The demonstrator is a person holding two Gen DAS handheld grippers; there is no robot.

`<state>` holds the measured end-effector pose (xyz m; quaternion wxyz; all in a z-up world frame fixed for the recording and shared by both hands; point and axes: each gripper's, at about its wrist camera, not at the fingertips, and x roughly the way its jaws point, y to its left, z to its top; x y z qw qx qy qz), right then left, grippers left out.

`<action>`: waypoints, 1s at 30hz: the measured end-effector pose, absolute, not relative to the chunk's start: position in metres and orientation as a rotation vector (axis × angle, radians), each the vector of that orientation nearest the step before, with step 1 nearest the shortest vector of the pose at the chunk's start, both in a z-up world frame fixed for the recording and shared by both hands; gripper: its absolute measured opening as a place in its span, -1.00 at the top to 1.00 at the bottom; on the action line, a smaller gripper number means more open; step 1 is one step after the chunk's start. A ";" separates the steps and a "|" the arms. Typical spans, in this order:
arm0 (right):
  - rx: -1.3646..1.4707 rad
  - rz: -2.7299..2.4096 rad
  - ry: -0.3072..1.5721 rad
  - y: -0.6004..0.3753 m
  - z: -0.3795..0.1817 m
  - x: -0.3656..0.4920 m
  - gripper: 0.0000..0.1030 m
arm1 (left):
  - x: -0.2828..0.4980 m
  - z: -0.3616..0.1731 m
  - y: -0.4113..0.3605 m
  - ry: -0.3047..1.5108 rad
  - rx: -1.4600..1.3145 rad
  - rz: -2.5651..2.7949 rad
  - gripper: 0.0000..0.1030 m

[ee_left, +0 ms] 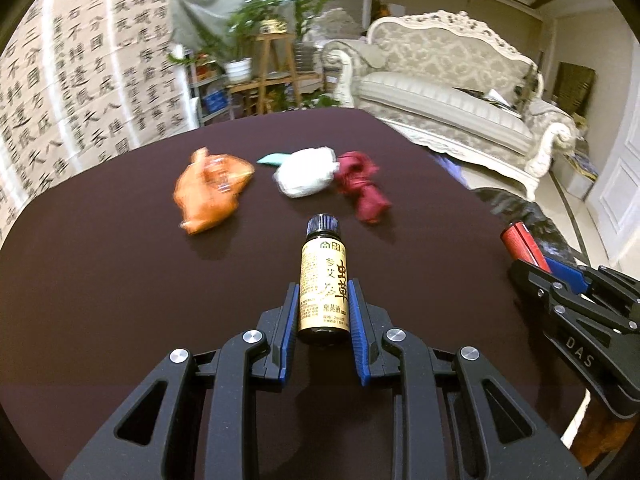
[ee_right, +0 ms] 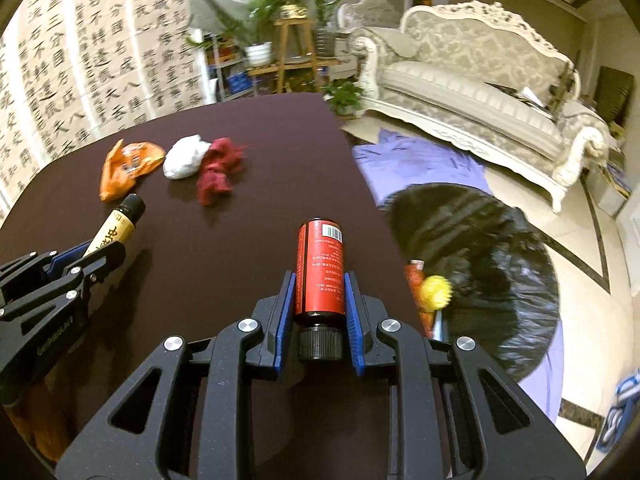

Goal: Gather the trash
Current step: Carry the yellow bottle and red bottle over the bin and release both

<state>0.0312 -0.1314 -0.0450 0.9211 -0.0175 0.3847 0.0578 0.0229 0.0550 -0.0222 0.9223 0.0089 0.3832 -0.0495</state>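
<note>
My left gripper is shut on a small brown bottle with a gold label, cap pointing away, held above the dark table. My right gripper is shut on a red-labelled bottle, its black cap toward me. Each gripper shows at the edge of the other's view: the right gripper and the left gripper. On the table lie an orange wrapper, a white crumpled wad, a dark red crumpled wad and a teal scrap.
A black trash bag stands open on the floor right of the table, with a yellow item and an orange packet inside. A purple sheet lies under it. A cream sofa and plant stands stand beyond.
</note>
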 end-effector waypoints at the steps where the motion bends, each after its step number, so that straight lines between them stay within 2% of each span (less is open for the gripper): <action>1: -0.032 0.103 0.786 -0.139 -0.045 0.031 0.55 | 0.024 -0.021 0.047 0.783 0.026 -0.114 0.52; 16: 0.036 -0.066 0.755 -0.225 -0.045 0.051 0.55 | 0.057 -0.019 -0.041 0.757 0.096 -0.244 0.52; 30: 0.073 -0.136 0.761 -0.269 -0.056 0.072 0.55 | 0.085 -0.028 -0.090 0.764 0.155 -0.292 0.52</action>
